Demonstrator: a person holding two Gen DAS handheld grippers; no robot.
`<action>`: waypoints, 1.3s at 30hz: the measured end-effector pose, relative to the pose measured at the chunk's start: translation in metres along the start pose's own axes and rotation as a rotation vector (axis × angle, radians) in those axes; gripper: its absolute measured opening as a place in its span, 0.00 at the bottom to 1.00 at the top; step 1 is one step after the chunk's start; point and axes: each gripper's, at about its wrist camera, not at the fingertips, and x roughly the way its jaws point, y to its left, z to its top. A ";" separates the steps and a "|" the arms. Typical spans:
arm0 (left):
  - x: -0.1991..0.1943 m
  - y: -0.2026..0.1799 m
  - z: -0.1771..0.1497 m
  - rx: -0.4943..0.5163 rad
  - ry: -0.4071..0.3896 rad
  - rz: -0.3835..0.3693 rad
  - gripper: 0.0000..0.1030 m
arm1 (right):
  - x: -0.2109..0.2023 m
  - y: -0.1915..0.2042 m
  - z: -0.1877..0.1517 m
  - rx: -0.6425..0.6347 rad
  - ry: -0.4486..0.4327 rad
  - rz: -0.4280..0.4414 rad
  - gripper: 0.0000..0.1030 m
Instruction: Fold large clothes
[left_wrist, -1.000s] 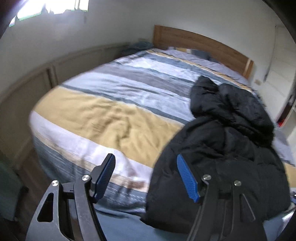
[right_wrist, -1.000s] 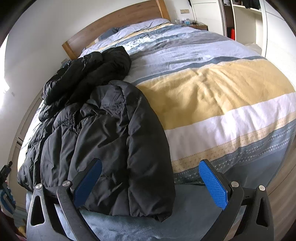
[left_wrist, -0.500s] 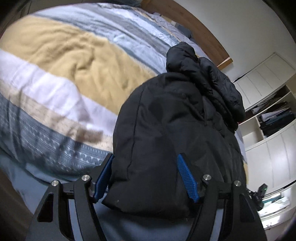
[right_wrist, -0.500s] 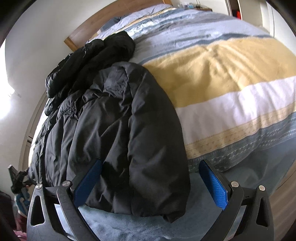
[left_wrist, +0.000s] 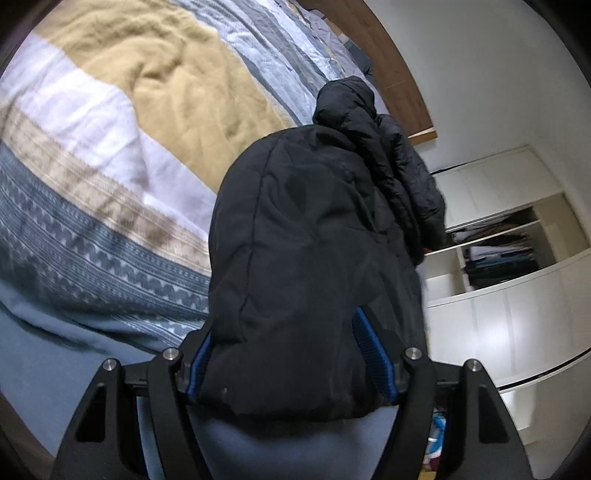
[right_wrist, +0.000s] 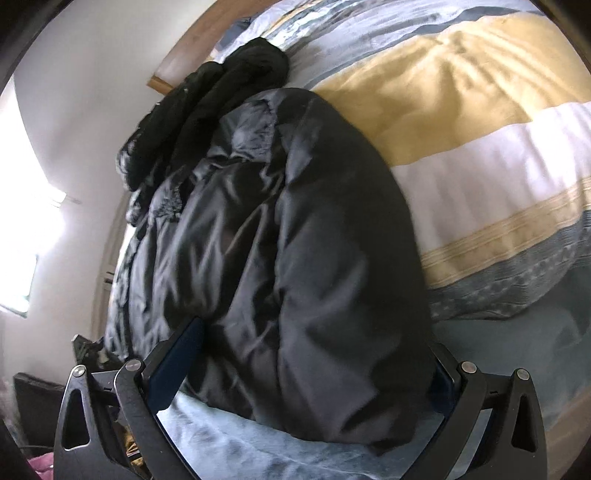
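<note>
Left claw (left_wrist: 291, 360) straddles black jacket (left_wrist: 310, 236) hem — right claw (right_wrist: 306, 363) likewise.

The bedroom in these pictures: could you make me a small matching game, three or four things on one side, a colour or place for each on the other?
Things:
1. puffy jacket
2. headboard
3. bedcover
4. open shelves

Descriptions:
A. wooden, at the far end of the bed
B. black, at the bed's near edge
C. hold stacked clothes
D. striped yellow, white and blue

Pairs: 1-B, 2-A, 3-D, 4-C

A home bedroom: striped duvet (left_wrist: 110, 122), wooden headboard (left_wrist: 399, 74), clothes shelves (left_wrist: 495, 254).
</note>
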 end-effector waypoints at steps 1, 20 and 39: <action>-0.001 0.001 0.000 -0.006 0.000 -0.012 0.66 | 0.001 0.000 0.000 0.001 0.004 0.009 0.99; 0.018 -0.018 -0.016 -0.038 0.016 -0.035 0.29 | 0.012 -0.010 0.000 0.027 0.025 0.150 0.44; -0.017 -0.149 0.057 0.137 -0.095 -0.174 0.11 | -0.044 0.084 0.071 -0.193 -0.176 0.315 0.15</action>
